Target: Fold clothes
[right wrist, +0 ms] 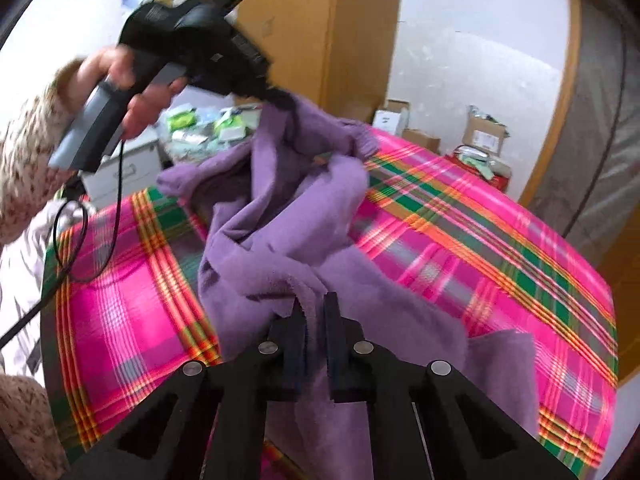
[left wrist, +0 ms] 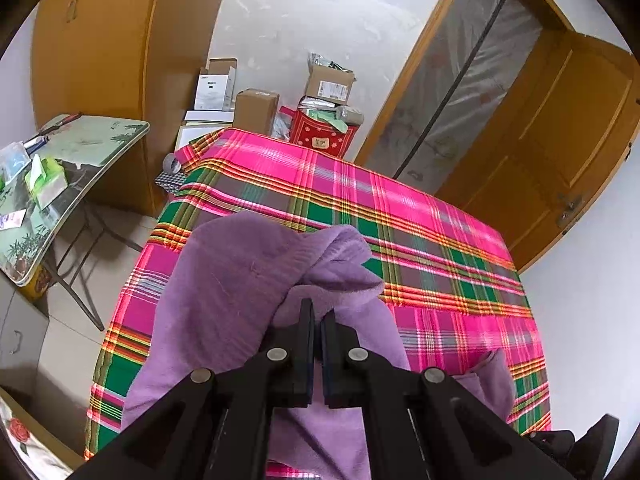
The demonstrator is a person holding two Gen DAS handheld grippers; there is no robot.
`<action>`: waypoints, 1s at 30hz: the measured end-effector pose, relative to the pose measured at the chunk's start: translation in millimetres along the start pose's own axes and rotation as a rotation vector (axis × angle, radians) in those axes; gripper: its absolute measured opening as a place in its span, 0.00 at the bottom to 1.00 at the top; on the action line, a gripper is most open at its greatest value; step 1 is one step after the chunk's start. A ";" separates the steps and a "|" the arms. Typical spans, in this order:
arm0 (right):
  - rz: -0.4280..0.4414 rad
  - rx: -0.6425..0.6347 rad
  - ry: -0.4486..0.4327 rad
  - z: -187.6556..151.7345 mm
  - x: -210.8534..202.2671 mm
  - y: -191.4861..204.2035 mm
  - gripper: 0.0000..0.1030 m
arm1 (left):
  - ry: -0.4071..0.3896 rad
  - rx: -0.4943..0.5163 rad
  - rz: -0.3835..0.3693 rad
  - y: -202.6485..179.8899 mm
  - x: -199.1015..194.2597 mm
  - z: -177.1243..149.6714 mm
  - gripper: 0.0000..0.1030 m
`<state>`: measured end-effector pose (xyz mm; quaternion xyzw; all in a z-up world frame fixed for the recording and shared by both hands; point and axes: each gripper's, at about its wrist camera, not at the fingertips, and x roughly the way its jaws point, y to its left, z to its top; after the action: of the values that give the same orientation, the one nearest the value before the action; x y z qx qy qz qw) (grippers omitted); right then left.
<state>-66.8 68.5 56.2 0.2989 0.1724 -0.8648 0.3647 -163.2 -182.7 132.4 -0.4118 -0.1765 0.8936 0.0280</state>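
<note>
A purple fleece garment (left wrist: 224, 288) hangs lifted above the pink plaid table cover (left wrist: 440, 240), bunched and drooping. My left gripper (left wrist: 318, 312) is shut on a fold of it near the view's middle. In the right wrist view the garment (right wrist: 288, 220) stretches from my right gripper (right wrist: 314, 300), shut on its near edge, up to the left gripper (right wrist: 280, 98), held in a person's hand (right wrist: 132, 92) at upper left. A loose purple flap (right wrist: 500, 372) rests on the cover (right wrist: 500, 240) at the right.
A folding side table (left wrist: 80, 160) with tissue packs stands to the left. Cardboard boxes (left wrist: 328, 84) and a red box (left wrist: 320, 136) sit behind the table by the wall. A wooden door (left wrist: 560, 140) is at right. A black cable (right wrist: 80, 240) loops over the cover's left side.
</note>
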 end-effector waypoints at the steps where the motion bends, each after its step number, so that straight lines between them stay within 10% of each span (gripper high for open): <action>1: -0.001 0.018 -0.010 1.3 -3.8 -5.2 0.07 | 0.000 -0.001 -0.007 -0.9 -0.2 0.2 0.02; 14: -0.182 0.251 -0.166 23.2 -58.4 -92.0 0.06 | -0.021 0.008 -0.087 -30.1 -1.3 12.1 0.02; 30: -0.325 0.334 -0.043 44.7 4.7 -168.7 0.05 | 0.012 0.001 -0.001 -35.0 58.9 48.2 0.03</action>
<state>-210.6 156.8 100.7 0.3049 0.0647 -0.9349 0.1696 -241.3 -152.5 130.3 -0.4172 -0.1760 0.8911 0.0296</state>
